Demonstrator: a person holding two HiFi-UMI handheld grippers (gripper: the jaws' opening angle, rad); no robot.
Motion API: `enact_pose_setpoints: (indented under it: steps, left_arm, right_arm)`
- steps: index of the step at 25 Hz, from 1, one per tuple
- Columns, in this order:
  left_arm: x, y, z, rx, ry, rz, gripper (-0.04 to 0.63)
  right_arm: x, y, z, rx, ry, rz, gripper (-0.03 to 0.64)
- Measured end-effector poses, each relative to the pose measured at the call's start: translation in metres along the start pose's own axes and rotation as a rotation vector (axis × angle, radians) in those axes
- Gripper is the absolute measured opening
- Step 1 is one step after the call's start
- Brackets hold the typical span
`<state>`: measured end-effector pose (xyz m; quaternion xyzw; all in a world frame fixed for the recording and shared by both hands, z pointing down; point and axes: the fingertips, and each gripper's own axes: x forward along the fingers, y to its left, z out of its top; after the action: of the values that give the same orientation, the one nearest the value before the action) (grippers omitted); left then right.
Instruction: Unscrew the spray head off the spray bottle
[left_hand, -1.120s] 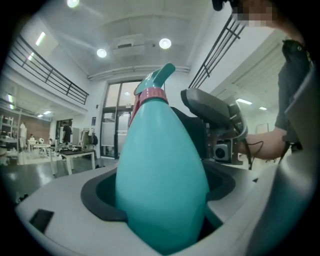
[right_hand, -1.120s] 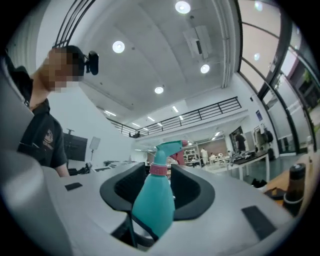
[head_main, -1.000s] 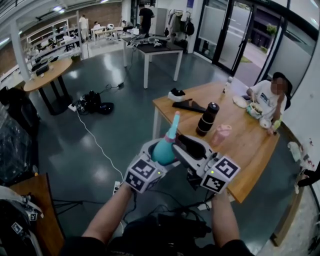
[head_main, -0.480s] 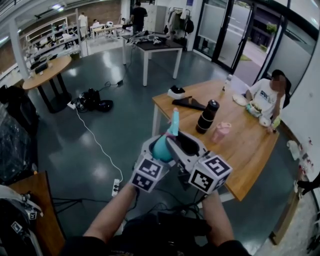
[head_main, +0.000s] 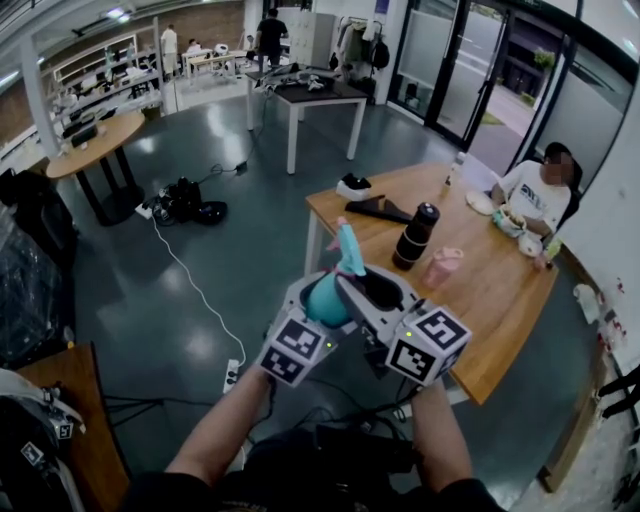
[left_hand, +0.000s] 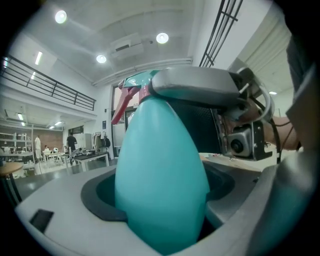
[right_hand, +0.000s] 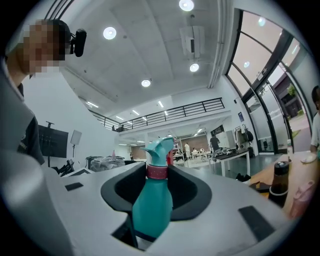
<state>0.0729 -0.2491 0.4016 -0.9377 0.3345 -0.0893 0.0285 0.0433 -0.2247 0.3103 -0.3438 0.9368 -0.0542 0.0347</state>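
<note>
The left gripper, reaching in from 7 o'clock, is clamped on the belly of the teal spray bottle, held in mid-air with its nozzle toward 12 o'clock. The spray head sits fully on its dark red collar, so none of the unscrewing shows as done. The right gripper, from 4 o'clock, has just been closing; its jaws straddle the collar with dark gaps on either side. Gripping and twisting remain.
</note>
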Motion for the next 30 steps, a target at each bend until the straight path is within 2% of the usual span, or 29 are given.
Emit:
enact_pose_setpoints:
  steps: [4,13,20,22,24,30]
  left_arm:
    - [-0.004,-0.006,0.003,0.019,0.0,-0.072,0.436]
    - [-0.02,-0.04,0.012,0.022,-0.029,-0.37,0.436]
    - [-0.032,-0.06,0.015,0.016,-0.046,-0.511,0.436]
    - [-0.033,-0.063,0.018,0.013,-0.062,-0.523,0.436]
    - [-0.03,-0.061,0.019,0.007,-0.066,-0.501,0.436]
    - [-0.017,-0.042,0.02,0.014,-0.081,-0.336,0.436]
  right_arm:
    - [-0.004,0.003,0.002,0.0,-0.001,0.075,0.141]
    - [-0.022,0.019,0.006,0.01,-0.03,0.341,0.141]
    - [-0.035,0.028,0.005,0.027,-0.042,0.493,0.141]
    - [-0.037,0.029,0.006,0.03,-0.052,0.507,0.141]
    - [-0.036,0.027,0.007,0.023,-0.057,0.48,0.144]
    - [-0.03,0.019,0.01,0.023,-0.068,0.352,0.168]
